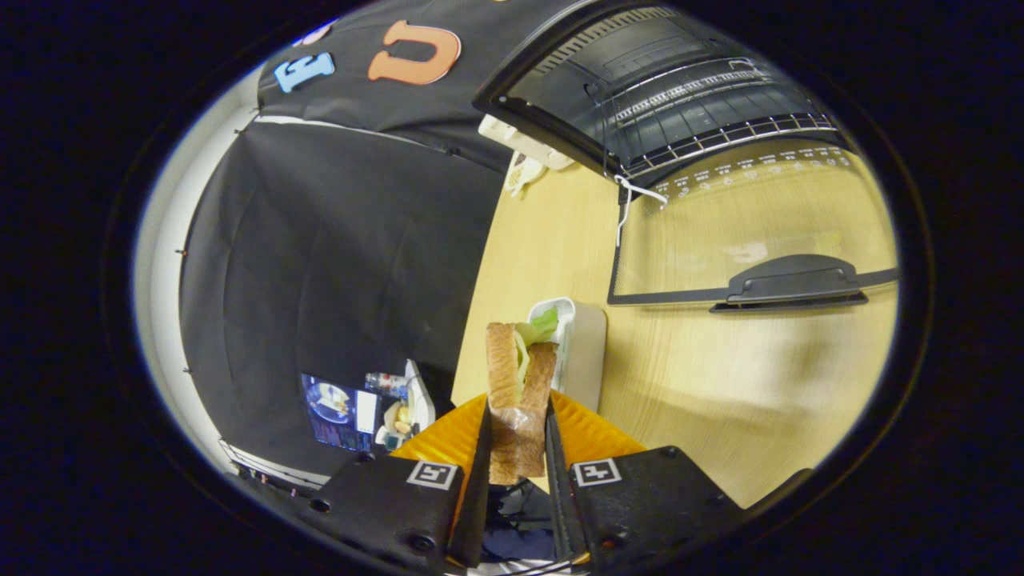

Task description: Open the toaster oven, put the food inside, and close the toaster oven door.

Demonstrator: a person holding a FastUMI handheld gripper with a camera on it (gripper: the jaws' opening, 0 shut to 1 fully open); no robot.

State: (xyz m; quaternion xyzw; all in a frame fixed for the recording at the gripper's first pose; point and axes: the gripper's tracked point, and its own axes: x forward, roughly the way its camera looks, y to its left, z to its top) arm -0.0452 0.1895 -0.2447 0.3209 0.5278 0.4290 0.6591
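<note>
A sandwich of two brown bread slices with green lettuce stands on end between my fingers, and my gripper is shut on it. The black toaster oven stands well beyond the fingers on the wooden table. Its glass door lies folded down flat toward me, with the dark handle at its near edge. Wire racks show inside the open cavity.
A white container stands on the table just behind the sandwich. An orange ribbed mat lies under my fingers. A cream object sits left of the oven. A screen glows beyond the table's left edge.
</note>
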